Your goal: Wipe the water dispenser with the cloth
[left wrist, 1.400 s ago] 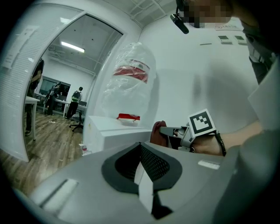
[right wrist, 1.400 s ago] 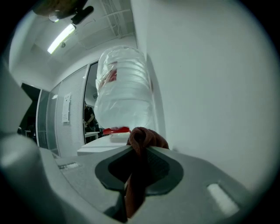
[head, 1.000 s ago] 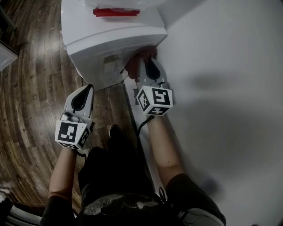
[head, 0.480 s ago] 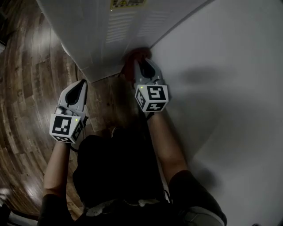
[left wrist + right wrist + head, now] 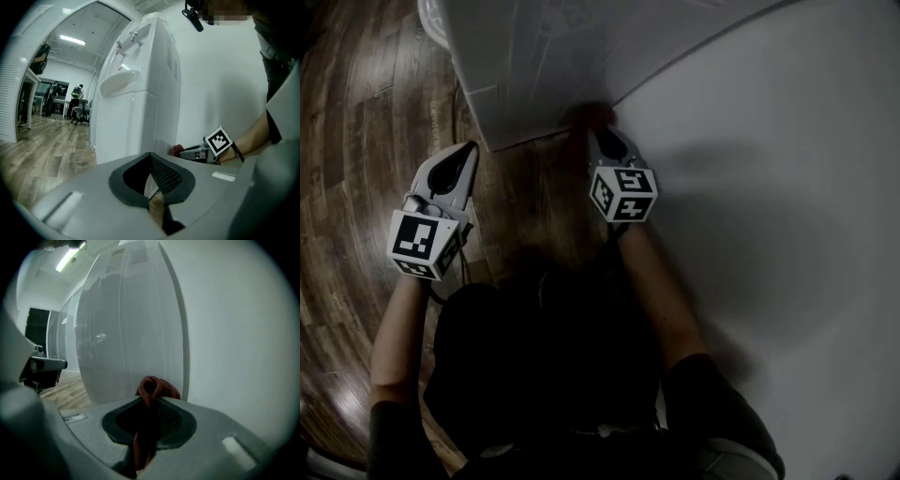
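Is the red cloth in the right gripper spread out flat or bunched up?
Bunched up. The right gripper view shows the cloth as a gathered lump pinched between the right gripper's jaws, not a flat sheet.

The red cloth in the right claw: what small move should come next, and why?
Probably sweep the cloth across the side of the water dispenser, away from the wall. The right claw is shut on it, low at the panel's edge beside the wall.

Wood-plank floor [image 5: 356,141], plain white wall [image 5: 787,187], strip light [image 5: 72,40] on the ceiling.
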